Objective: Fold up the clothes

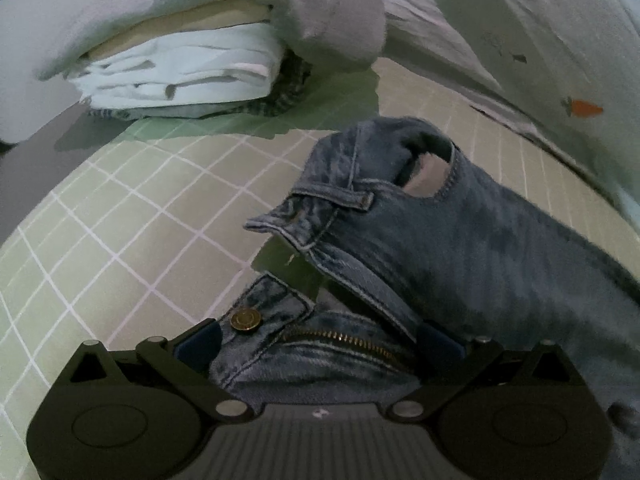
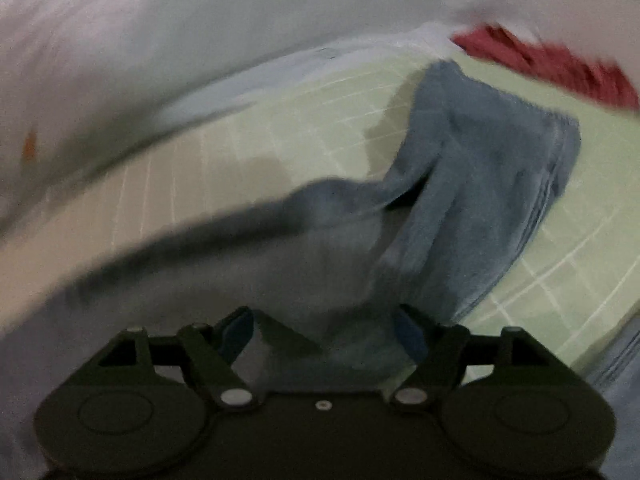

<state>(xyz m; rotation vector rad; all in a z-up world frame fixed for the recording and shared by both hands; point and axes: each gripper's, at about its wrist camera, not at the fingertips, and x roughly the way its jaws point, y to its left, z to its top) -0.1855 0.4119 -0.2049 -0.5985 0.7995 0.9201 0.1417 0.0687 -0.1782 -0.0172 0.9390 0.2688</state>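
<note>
Here, the jeans [image 1: 460,240] lie on the green gridded sheet [image 1: 120,220], and every position below is given from them. My left gripper [image 1: 320,338] sits at their waistband: its fingers [image 1: 200,340] stand wide apart, one on either side of the open fly, with the brass button [image 1: 245,318] just beside the left finger and the zipper [image 1: 344,340] running between the two. Whether the pads press on the denim, I cannot tell. A belt loop and a pocket opening show further up the jeans, beyond the fly.

My right gripper [image 2: 324,334] is over another part of the jeans [image 2: 480,168]; this view is blurred. Its fingers [image 2: 236,336] are spread wide, and denim lies between them, without a visible clamp. Past that gripper the legs stretch away across the sheet to the hem.

Beyond the waistband, well apart from the jeans, a stack of folded clothes [image 1: 176,72] rests under a grey-white cover [image 1: 120,8]. Past the hem end lies a red cloth [image 2: 552,64].
</note>
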